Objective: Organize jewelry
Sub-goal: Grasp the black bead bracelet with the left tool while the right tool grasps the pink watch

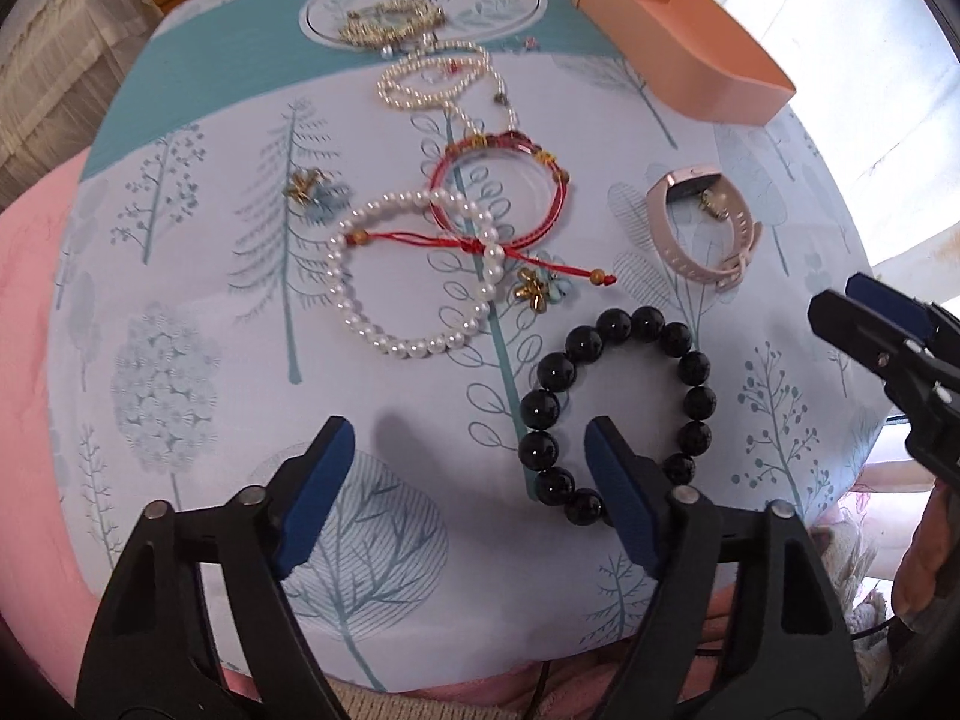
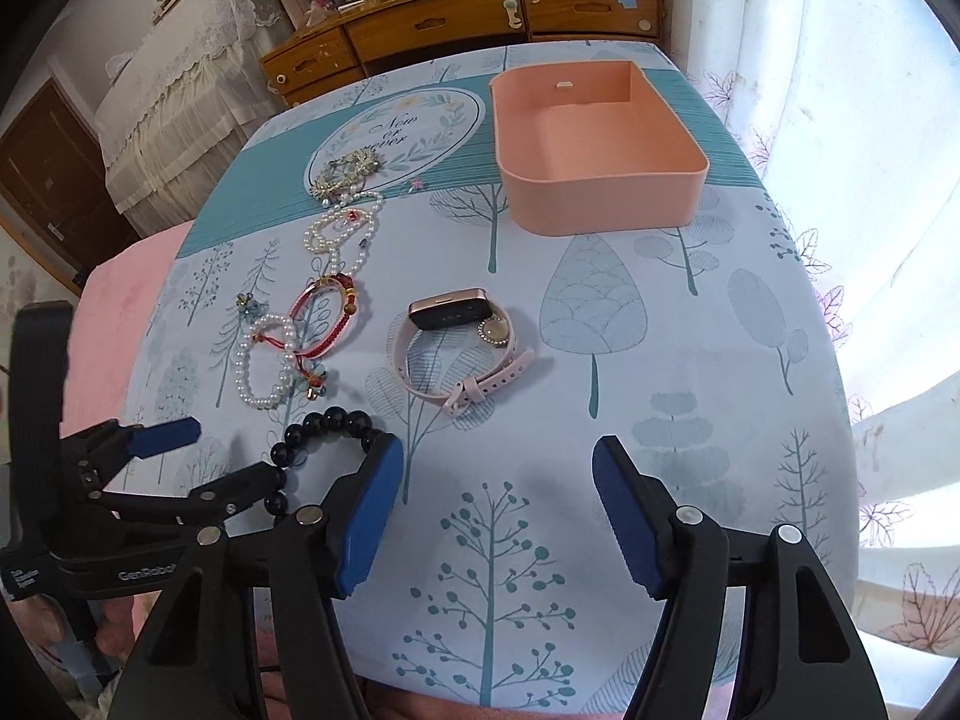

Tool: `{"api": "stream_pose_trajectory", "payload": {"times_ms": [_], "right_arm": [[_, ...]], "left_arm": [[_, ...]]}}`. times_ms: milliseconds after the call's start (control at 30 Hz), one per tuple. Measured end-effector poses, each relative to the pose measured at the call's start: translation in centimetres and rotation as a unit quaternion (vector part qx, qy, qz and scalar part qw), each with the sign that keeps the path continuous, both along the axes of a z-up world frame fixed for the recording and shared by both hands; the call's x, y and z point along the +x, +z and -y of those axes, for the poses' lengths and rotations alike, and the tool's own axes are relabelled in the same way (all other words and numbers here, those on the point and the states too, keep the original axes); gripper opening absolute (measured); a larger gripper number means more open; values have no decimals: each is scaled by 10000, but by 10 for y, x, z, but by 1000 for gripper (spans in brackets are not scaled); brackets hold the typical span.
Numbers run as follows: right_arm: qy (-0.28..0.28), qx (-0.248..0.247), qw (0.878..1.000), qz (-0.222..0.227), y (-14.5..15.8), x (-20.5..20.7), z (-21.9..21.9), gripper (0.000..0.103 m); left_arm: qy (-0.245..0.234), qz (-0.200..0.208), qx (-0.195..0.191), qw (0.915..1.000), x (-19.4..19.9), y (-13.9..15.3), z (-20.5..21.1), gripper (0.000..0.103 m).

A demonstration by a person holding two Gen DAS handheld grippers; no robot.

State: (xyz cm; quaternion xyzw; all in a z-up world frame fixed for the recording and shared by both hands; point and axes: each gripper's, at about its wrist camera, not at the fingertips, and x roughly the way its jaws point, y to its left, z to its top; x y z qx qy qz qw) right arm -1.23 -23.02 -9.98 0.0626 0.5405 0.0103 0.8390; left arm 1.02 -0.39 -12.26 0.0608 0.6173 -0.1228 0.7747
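Note:
Jewelry lies in a line on the tree-print cloth. A black bead bracelet (image 1: 621,405) (image 2: 327,438) lies nearest. Beyond it are a white pearl bracelet (image 1: 414,276) (image 2: 264,360), a red cord bracelet (image 1: 498,192) (image 2: 327,315), a pearl necklace (image 1: 444,81) (image 2: 342,228) and a gold chain piece (image 1: 390,21) (image 2: 345,171). A pink watch (image 1: 705,222) (image 2: 459,348) lies to the right. An empty pink box (image 1: 678,39) (image 2: 600,150) stands at the far right. My left gripper (image 1: 471,450) (image 2: 234,450) is open beside the black bracelet. My right gripper (image 2: 498,474) (image 1: 840,300) is open and empty.
Small flower charms (image 1: 537,291) (image 1: 309,189) lie among the bracelets. A wooden dresser (image 2: 456,24) stands behind the table. A pink cloth (image 1: 30,312) lies at the left edge and a curtain (image 2: 870,180) hangs on the right.

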Motion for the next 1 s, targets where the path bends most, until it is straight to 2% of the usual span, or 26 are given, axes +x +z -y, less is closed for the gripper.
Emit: {"api": "stream_pose_trajectory", "payload": {"times_ms": [167, 233, 467, 533, 600, 700, 867, 900, 933, 967, 1000], "right_arm": [[24, 7, 9999, -129, -11, 19, 3, 61], [12, 57, 9997, -245, -18, 29, 6, 52], [-9, 376, 9979, -523, -38, 53, 11, 43], [-31, 510, 9972, -538, -40, 57, 11, 43], [-91, 643, 9959, -629, -43, 61, 9, 43], [-197, 955, 9920, -800, -49, 67, 8, 42], [-528, 1451, 9824, -1050, -55, 76, 9, 42], [-567, 1417, 9826, -1062, -55, 78, 7, 42], [-553, 1301, 9841, -1074, -55, 81, 5, 37], [-533, 1134, 9861, -1094, -54, 83, 1, 33], [-526, 972, 9874, -1132, -54, 86, -3, 25]], "left_arm": [[-150, -175, 235, 9995, 5, -14, 14, 74], [-200, -243, 337, 9989, 6, -20, 20, 74], [-335, -228, 541, 9977, 13, -29, 42, 74], [-356, -266, 463, 9979, 15, -32, 47, 68], [-410, -326, 345, 9980, 17, -33, 55, 55], [-478, -330, 357, 9977, 18, -36, 67, 47], [-461, -391, 365, 9975, 21, -41, 81, 44], [-453, -430, 375, 9973, 23, -28, 88, 43], [-453, -431, 373, 9973, 24, -28, 91, 41], [-458, -432, 376, 9973, 25, -28, 95, 34], [-456, -440, 374, 9973, 28, -23, 86, 20]]}}
